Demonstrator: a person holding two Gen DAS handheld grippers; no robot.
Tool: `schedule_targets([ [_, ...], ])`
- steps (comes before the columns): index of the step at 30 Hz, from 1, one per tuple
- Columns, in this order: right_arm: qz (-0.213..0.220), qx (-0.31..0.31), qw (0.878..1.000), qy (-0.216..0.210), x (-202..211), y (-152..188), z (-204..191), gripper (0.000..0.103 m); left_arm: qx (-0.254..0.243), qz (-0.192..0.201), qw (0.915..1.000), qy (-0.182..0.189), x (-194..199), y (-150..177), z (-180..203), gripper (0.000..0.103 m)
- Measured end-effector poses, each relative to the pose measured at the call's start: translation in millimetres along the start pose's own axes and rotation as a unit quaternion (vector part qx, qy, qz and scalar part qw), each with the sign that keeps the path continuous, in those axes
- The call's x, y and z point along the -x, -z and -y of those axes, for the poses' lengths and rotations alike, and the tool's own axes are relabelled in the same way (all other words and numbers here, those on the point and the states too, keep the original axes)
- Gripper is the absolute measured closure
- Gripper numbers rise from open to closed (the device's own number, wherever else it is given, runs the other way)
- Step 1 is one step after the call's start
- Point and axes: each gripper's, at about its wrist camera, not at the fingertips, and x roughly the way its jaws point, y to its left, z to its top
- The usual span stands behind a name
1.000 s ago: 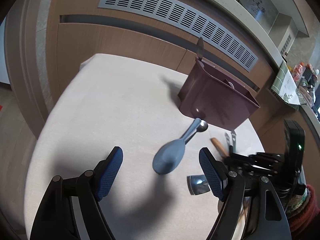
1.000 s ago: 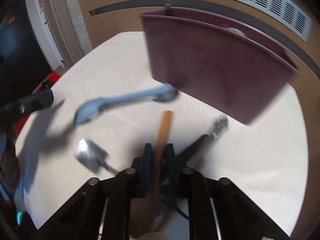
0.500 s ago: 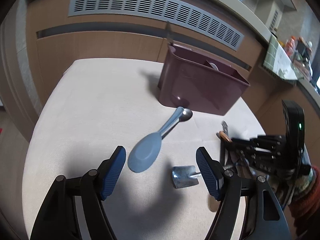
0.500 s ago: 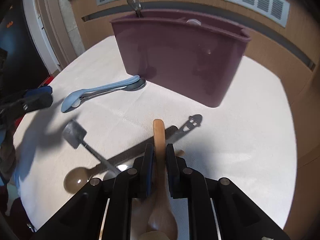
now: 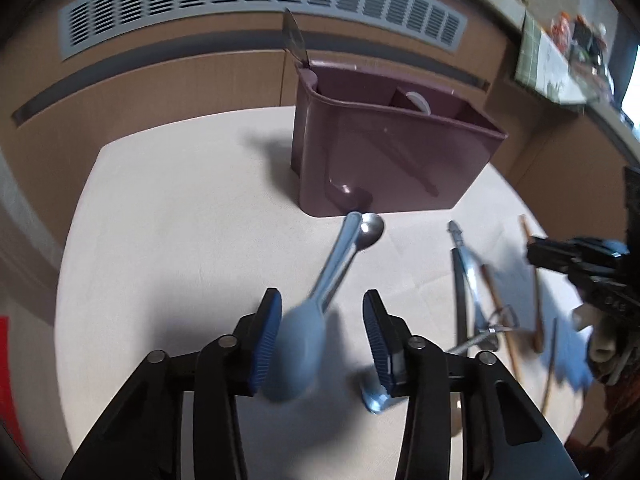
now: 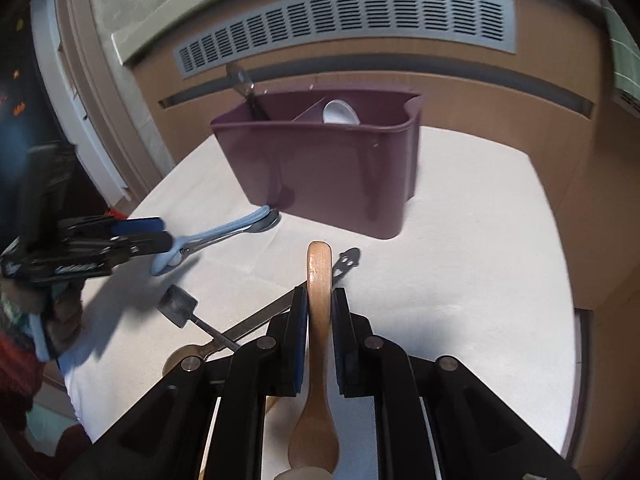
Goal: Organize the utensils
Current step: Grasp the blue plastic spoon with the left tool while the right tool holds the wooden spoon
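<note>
A maroon utensil caddy (image 5: 392,160) (image 6: 328,172) stands at the back of a white table (image 5: 168,208); a metal spoon and a white spoon stick out of it. My left gripper (image 5: 320,336) is open with its pads either side of the bowl of a light blue spoon (image 5: 308,328), which lies over a metal spoon (image 5: 370,230). In the right wrist view the left gripper (image 6: 160,236) sits over the blue spoon (image 6: 224,234). My right gripper (image 6: 320,312) is shut on a wooden spoon (image 6: 318,280), lifted off the table, handle pointing at the caddy.
Several loose utensils lie on the table: a small metal spatula (image 6: 178,304), a flat black-handled tool (image 6: 346,264), wooden sticks (image 5: 496,296). A wooden cabinet wall with a grey vent (image 5: 256,0) runs behind the table. A cluttered counter (image 5: 560,48) is at the right.
My left gripper has moved forward and down so its pads now flank the blue spoon's bowl. My right gripper has lifted the wooden spoon higher and drawn back from the caddy.
</note>
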Motion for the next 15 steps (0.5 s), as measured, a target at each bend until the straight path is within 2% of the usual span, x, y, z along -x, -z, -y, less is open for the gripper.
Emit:
schedule_targets([
  [4, 0.005, -0.012, 1.000, 0.000, 4, 5, 8, 0.092, -0.012, -0.017, 0.9994, -0.027, -8, -2, -4, 0.064],
  [5, 0.006, -0.015, 1.000, -0.001, 4, 6, 10, 0.092, -0.018, -0.020, 0.9986, -0.046, -9, 1, -6, 0.064],
  [8, 0.002, -0.025, 1.000, -0.002, -2, 8, 14, 0.092, -0.010, -0.013, 0.9977, -0.065, -5, 4, -13, 0.064],
  [9, 0.001, -0.028, 1.000, -0.002, -3, 8, 14, 0.092, -0.004, -0.010, 0.9983, -0.058, -3, 4, -15, 0.064],
  [12, -0.002, -0.033, 0.999, -0.005, -6, 9, 16, 0.092, 0.009, -0.009, 0.9999, -0.004, 3, 0, -18, 0.064],
  [15, -0.005, -0.031, 0.999, -0.006, -8, 10, 14, 0.092, -0.015, -0.023, 0.9996, -0.006, -5, -3, -8, 0.064],
])
